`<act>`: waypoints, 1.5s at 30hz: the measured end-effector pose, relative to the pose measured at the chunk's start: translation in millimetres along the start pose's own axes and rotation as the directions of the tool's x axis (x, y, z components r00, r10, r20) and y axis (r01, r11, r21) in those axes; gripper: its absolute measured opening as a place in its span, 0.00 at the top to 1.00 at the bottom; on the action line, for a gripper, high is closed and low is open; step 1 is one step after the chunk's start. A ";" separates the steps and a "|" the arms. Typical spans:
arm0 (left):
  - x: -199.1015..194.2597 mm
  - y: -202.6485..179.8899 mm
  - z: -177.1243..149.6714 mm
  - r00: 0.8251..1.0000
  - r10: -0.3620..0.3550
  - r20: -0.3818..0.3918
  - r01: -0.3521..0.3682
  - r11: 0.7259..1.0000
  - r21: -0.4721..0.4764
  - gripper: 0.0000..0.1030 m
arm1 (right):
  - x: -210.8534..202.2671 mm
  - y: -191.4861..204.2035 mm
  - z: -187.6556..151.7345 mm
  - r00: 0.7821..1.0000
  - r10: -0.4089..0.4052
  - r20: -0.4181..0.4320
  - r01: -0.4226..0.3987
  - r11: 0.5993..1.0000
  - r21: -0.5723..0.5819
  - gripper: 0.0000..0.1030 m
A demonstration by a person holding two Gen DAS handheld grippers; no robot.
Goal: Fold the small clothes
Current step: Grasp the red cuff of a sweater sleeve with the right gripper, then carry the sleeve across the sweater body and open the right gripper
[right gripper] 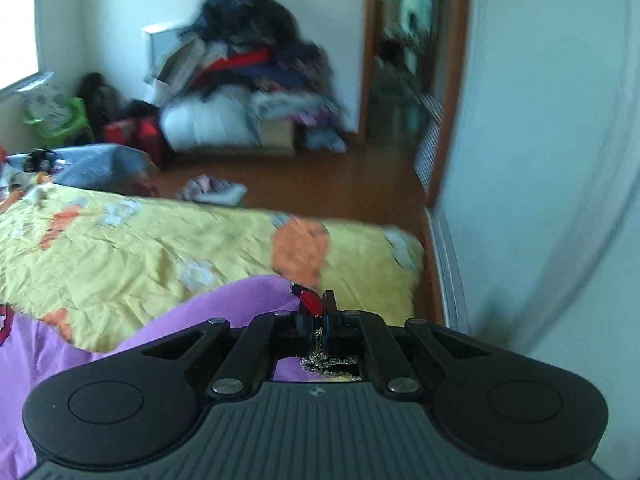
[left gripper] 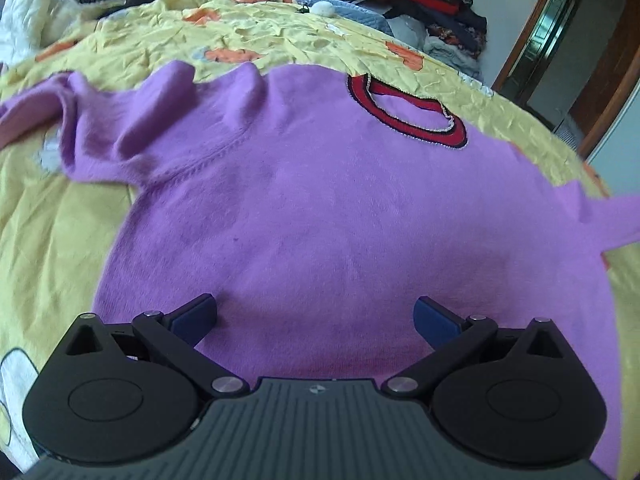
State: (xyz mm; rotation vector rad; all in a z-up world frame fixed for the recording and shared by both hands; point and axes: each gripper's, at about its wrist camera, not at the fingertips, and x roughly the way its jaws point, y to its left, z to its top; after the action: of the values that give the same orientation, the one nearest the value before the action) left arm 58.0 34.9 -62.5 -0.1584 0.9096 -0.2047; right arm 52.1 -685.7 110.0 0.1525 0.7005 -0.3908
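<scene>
The left tongs (left gripper: 316, 316) hung wide apart over the purple sweater (left gripper: 320, 208) (spread on the bed); the right tongs (right gripper: 318, 312) pinched its red-trimmed cuff (right gripper: 310, 300).

Sweater (left gripper: 320, 208) flat on bedspread (left gripper: 60, 240); clothes pile (right gripper: 248, 80) behind bed.

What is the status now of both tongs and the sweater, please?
Left tongs open, hovering over purple sweater. Right tongs shut on sweater's red-trimmed cuff, sleeve lifted. Sweater spread on yellow bedsheet, other sleeve bunched. Nothing in the way.
</scene>
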 end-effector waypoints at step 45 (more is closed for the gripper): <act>-95.7 91.7 -9.5 0.997 0.064 0.049 -0.061 0.997 -0.044 0.00 | 27.9 578.4 -166.6 0.604 0.774 -0.193 -0.744 0.633 0.214 0.95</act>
State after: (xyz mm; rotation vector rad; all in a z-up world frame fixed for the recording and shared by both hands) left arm 3.3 146.4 -15.5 -0.1738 0.8681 -0.1228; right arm 203.0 -119.5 -30.5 0.6055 0.8117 0.4437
